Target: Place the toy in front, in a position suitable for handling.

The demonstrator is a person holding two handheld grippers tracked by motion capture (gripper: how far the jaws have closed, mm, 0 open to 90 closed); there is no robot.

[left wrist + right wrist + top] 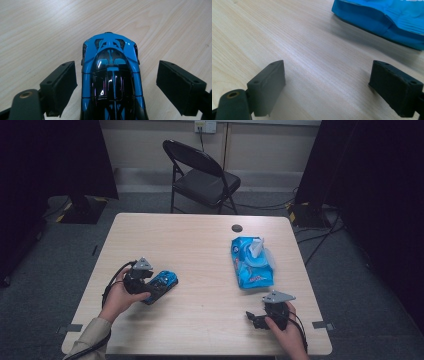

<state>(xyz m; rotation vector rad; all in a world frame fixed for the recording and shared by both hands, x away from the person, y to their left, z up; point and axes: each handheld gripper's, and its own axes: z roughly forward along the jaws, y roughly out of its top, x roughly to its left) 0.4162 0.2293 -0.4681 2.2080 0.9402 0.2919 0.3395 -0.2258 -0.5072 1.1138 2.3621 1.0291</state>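
Observation:
A blue and black toy car (111, 77) lies on the wooden table (200, 255), at the table's left in the high view (163, 284). My left gripper (116, 85) is open, its two black jaws standing on either side of the car with gaps to both flanks. In the high view the left gripper (150, 287) sits over the car's near end. My right gripper (327, 86) is open and low over bare wood near the front right edge (257, 317). A blue pack of wet wipes (252, 261) with a white wipe sticking out lies just beyond it (387, 17).
A small dark round disc (237, 228) lies near the table's far edge. A black folding chair (200, 175) stands behind the table. Cables run over the grey floor at the right.

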